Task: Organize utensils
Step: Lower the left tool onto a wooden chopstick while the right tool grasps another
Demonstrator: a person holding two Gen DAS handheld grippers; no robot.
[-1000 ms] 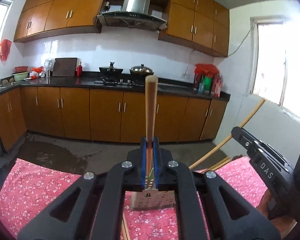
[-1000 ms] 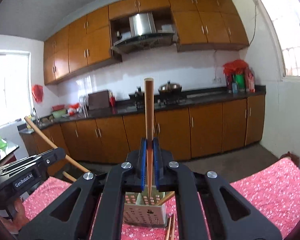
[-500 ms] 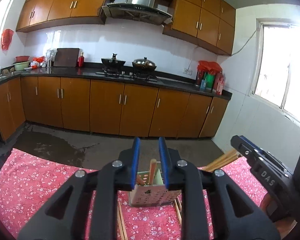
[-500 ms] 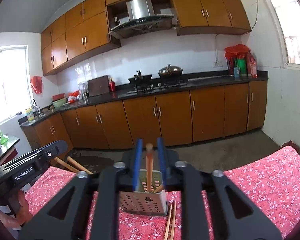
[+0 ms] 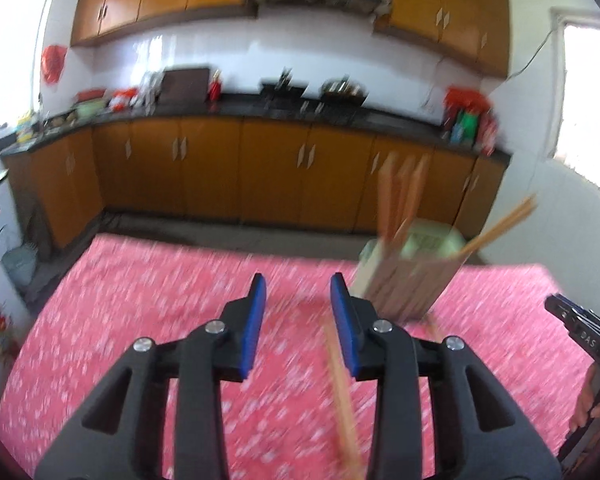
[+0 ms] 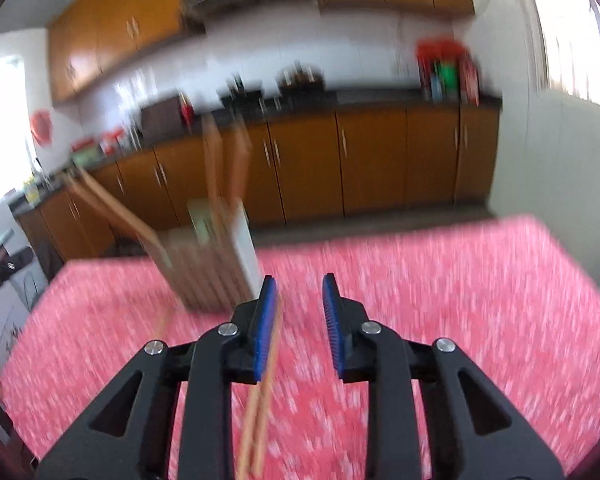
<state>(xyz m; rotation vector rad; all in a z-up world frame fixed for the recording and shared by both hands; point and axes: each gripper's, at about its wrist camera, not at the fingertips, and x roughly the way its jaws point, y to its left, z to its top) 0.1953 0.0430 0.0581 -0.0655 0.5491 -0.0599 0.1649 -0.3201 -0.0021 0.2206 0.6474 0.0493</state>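
A perforated utensil holder (image 5: 410,270) stands on the pink floral tablecloth (image 5: 140,300), with several wooden chopsticks (image 5: 400,196) sticking up out of it. It also shows in the right wrist view (image 6: 216,268). My left gripper (image 5: 298,312) is open and empty, to the left of the holder. A loose chopstick (image 5: 342,392) lies on the cloth under it. My right gripper (image 6: 300,312) is open and empty, to the right of the holder. A loose pair of chopsticks (image 6: 260,404) lies below its left finger. Both views are motion-blurred.
The table's far edge (image 5: 260,250) drops to the kitchen floor, with brown cabinets (image 5: 236,168) behind. The other gripper (image 5: 584,332) shows at the right edge of the left wrist view.
Both grippers opened and let their chopsticks drop into the holder. They have since pulled back, lower and apart, so the holder now sits off to the side in each view.
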